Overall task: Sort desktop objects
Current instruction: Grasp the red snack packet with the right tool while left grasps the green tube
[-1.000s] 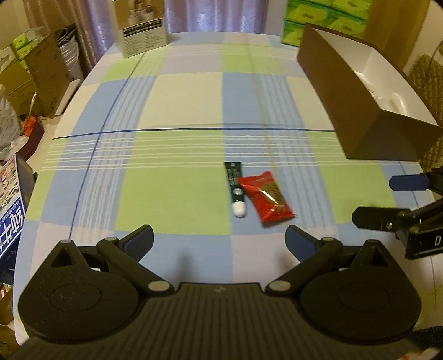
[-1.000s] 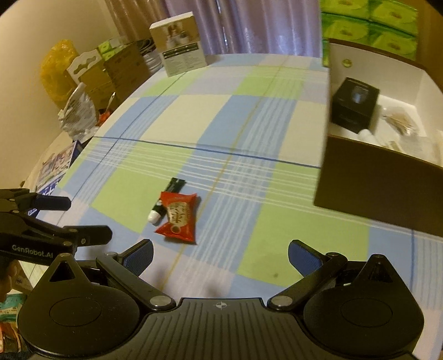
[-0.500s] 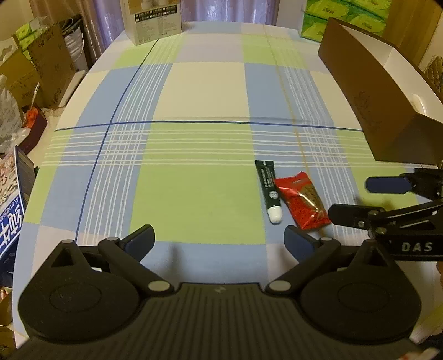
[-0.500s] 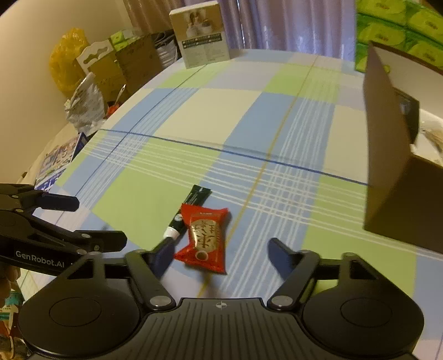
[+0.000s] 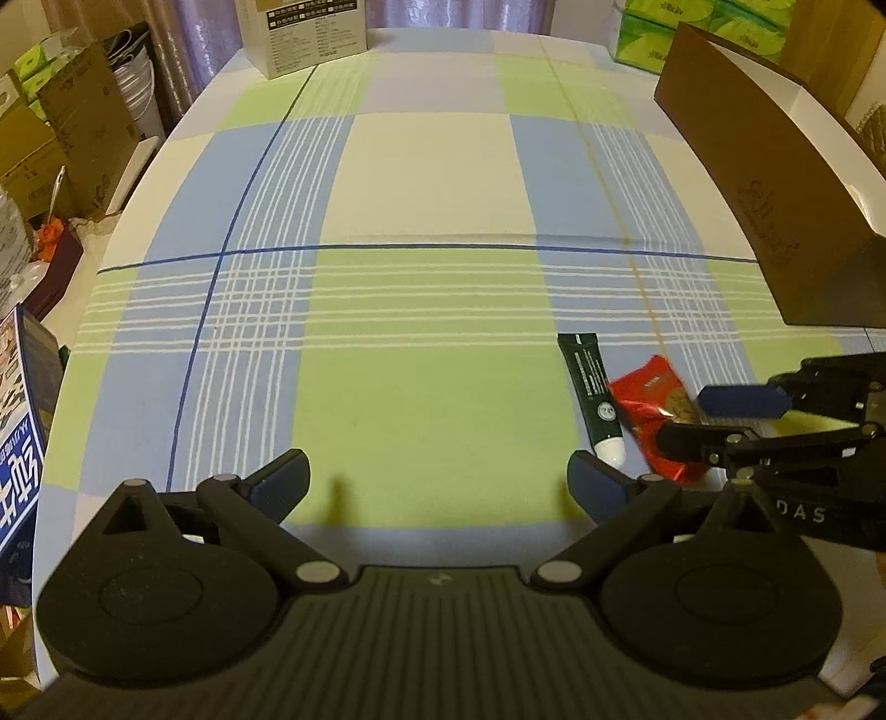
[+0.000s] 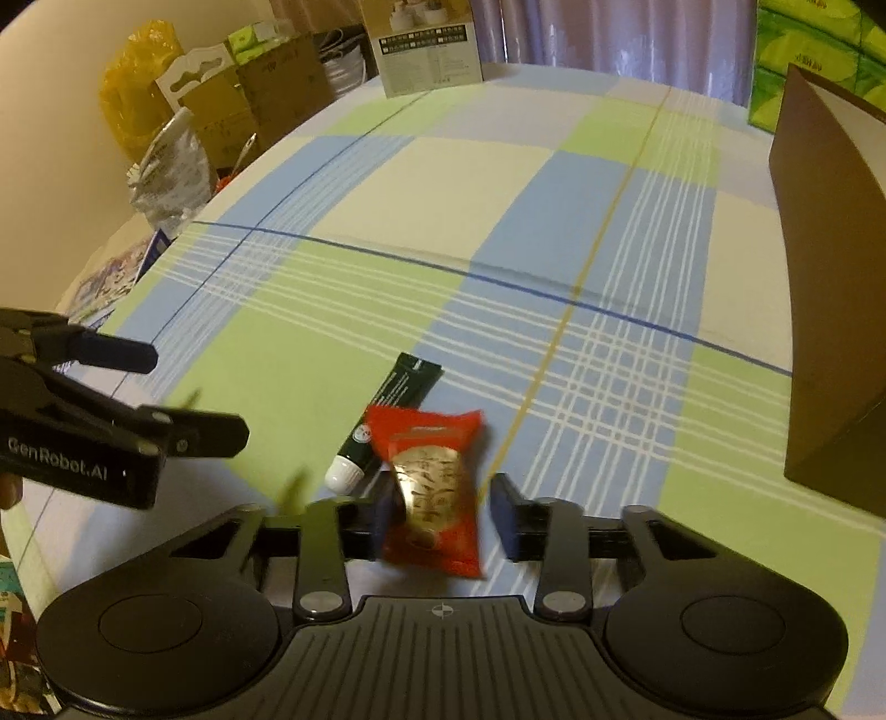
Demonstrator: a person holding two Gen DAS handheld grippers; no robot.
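R tongs (image 6: 440, 523) astride red packet (image 6: 434, 487), lengthwise

A lived-in home room: ahead of the fingers stretches a table under a checked tablecloth (image 5: 432, 183), purple curtains (image 6: 609, 33) hang beyond it, cardboard boxes (image 5: 83, 127) crowd the left, stacked green tissue packs (image 6: 814, 50) far right

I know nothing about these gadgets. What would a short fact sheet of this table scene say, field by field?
Surface: checked blue, green and cream tablecloth
Right gripper: fingers either side of red foil snack packet, gap still visible on one side
Left gripper: open, holding nothing
Beside packet: dark green tube with white cap, lying flat
Container: brown cardboard box, at the table's right side
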